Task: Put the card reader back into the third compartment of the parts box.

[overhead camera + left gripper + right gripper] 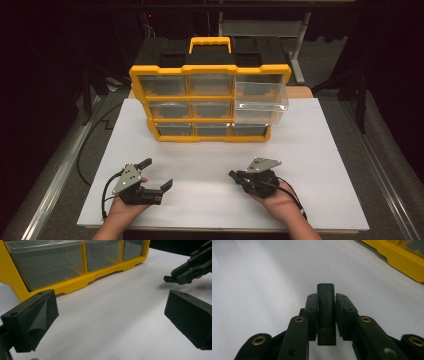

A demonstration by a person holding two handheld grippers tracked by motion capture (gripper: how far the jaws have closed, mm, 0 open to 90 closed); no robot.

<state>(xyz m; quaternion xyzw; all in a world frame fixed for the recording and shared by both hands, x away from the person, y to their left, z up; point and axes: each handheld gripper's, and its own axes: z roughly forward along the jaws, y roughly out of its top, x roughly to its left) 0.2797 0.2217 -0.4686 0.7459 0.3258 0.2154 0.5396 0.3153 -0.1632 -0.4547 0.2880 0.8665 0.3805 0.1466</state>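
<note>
1. The right gripper [325,315] has its jaws clenched on a small black block [326,302], upright between the pads.
2. The left gripper [159,174] rests released above the white worktop [310,145].
3. The yellow organiser [210,100] stands beyond, one drawer [261,100] pulled out.

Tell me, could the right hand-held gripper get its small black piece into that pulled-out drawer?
Probably yes. The right hand-held gripper clamps the black piece, and only bare white board lies between it and the open-topped clear drawer, which juts out of the yellow organizer.
</note>
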